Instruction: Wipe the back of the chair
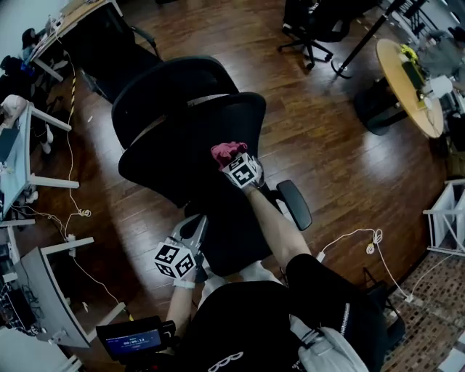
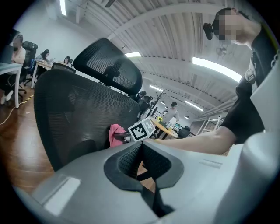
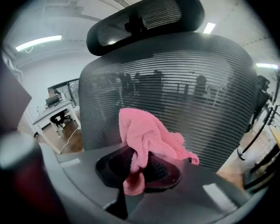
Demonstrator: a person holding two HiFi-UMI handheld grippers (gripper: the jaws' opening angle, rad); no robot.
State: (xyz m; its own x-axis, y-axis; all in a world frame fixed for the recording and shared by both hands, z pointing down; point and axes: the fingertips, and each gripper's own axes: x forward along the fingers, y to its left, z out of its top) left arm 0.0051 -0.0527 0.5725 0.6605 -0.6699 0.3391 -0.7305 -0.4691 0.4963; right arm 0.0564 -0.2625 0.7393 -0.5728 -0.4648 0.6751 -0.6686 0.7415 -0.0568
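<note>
A black office chair stands before me, with a mesh back [image 1: 190, 145] and a headrest [image 1: 171, 87]. My right gripper [image 1: 232, 163] is shut on a pink cloth [image 1: 227, 152] that rests against the chair back's near edge. In the right gripper view the cloth [image 3: 146, 138] bunches out of the shut jaws of that gripper [image 3: 138, 164], right in front of the mesh [image 3: 183, 83]. My left gripper [image 1: 195, 227] hangs lower, by the seat, and holds nothing. In the left gripper view it [image 2: 141, 151] is shut, with the chair back [image 2: 83, 118] and cloth [image 2: 116, 134] beyond.
The chair's armrest [image 1: 294, 205] juts out on the right. Desks [image 1: 18, 152] line the left side. A round wooden table [image 1: 410, 87] and another chair [image 1: 312, 22] stand at the far right. Cables [image 1: 367, 240] trail over the wooden floor near a white shelf [image 1: 447, 218].
</note>
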